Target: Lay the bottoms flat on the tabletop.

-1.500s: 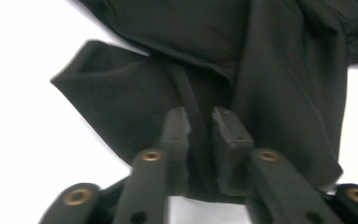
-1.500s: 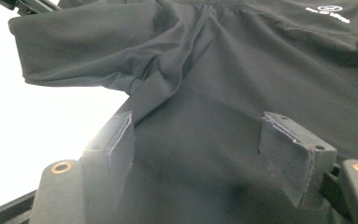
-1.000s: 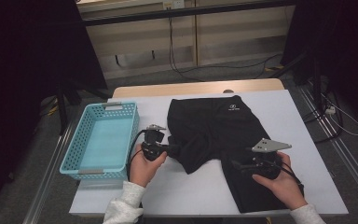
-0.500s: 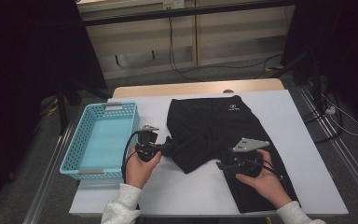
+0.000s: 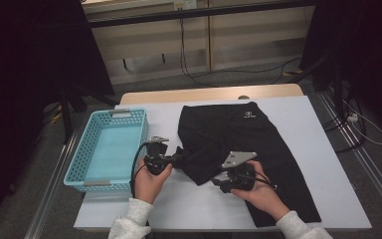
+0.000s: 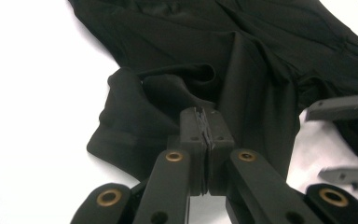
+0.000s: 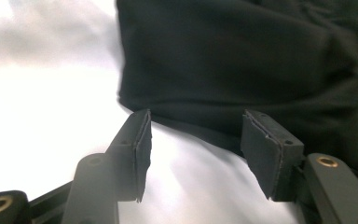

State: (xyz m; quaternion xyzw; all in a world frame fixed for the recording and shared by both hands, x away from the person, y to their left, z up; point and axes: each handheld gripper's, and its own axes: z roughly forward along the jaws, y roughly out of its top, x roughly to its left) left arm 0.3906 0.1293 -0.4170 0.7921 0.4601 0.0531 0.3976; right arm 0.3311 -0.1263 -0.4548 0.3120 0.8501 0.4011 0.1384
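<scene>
A black garment (image 5: 238,134) with a small white logo lies spread on the white table (image 5: 323,149), one part folded back toward the left. My left gripper (image 5: 178,159) is shut on the edge of that folded part (image 6: 135,116); its pads (image 6: 204,123) meet with thin cloth between them. My right gripper (image 5: 215,181) sits at the fold's lower edge, and its jaws have just been closing. In the right gripper view they stand open (image 7: 198,116), with the fabric's edge (image 7: 242,56) just beyond the tips and nothing pressed between them.
A turquoise mesh basket (image 5: 142,139) stands at the table's left side, close beside my left hand. Bare white table lies in front of the garment and along its right. Cables run over the floor behind the table.
My right gripper has slid left across the garment to the lower edge of the fold, and its jaws have narrowed. The left gripper has hardly moved and stays shut.
</scene>
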